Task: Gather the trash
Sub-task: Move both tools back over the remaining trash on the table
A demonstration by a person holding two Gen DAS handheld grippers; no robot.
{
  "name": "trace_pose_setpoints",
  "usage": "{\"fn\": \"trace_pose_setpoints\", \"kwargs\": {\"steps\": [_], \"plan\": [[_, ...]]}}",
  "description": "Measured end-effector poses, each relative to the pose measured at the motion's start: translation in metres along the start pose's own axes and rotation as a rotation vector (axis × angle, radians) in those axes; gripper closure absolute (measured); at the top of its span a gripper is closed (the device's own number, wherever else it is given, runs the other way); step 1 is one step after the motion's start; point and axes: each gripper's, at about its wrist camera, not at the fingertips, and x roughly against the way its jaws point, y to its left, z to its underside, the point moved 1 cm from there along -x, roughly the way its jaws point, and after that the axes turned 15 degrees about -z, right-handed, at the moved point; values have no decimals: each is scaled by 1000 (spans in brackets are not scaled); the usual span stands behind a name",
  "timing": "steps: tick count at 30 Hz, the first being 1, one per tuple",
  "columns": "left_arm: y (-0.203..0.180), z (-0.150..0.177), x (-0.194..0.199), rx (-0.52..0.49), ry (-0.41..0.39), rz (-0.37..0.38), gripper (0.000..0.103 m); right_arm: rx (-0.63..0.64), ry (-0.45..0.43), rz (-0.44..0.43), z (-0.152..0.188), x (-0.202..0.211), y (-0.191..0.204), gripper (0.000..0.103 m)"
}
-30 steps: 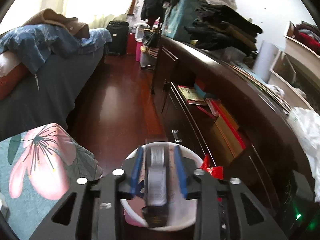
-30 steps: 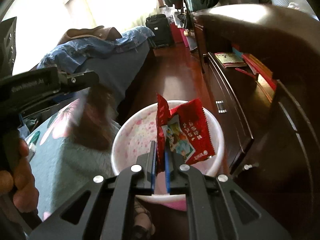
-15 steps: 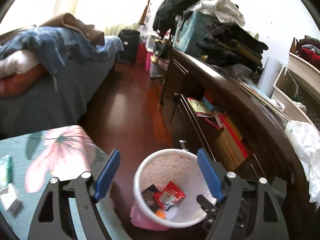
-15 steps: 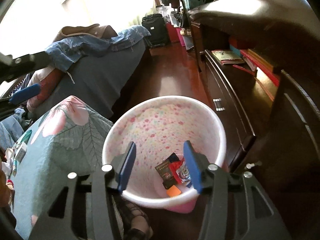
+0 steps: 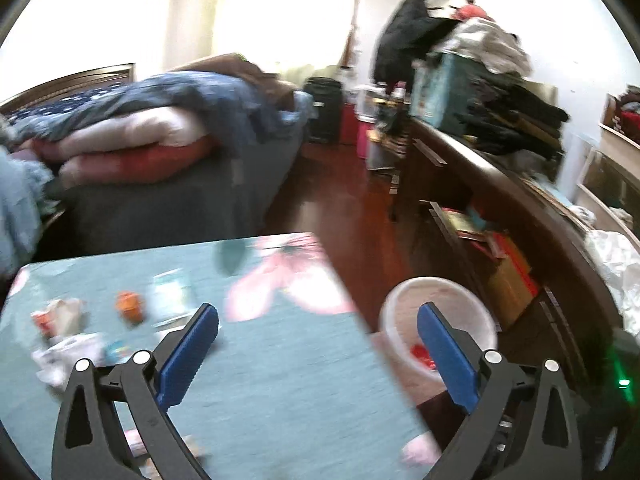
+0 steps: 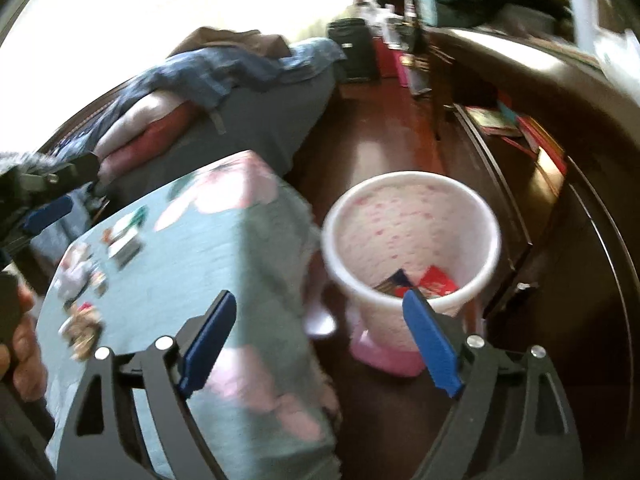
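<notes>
Both hand-held grippers opening, empty; wrappers (image 6: 424, 286) in bin (image 6: 412, 216)

The left gripper (image 5: 318, 318) is built from a black, matte plastic frame with triangular cut-outs, and round silver screw heads are set at the joints of its linkage; each of its two fingers (image 5: 188, 354) is faced with a long blue pad ribbed along the inner edge. The right gripper (image 6: 318, 306) is made in the same way, with black arms, silver screws and blue ribbed pads. At the left edge of the right wrist view, part of a hand (image 6: 18, 350) is seen beside a dark handle.
</notes>
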Motion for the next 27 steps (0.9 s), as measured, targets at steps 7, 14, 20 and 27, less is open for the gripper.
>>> {"fn": "trace_pose_setpoints", "kwargs": {"steps": [7, 14, 20, 27], "plan": [[106, 22, -7, 91, 82, -152, 4, 148, 47, -80, 8, -6, 85, 14], [182, 50, -25, 151, 148, -247, 4, 262, 116, -131, 17, -33, 151, 14], [206, 61, -51, 50, 170, -237, 4, 335, 164, -151, 25, -52, 190, 14], [212, 66, -81, -6, 216, -156, 4, 362, 190, -147, 28, -70, 210, 14]]}}
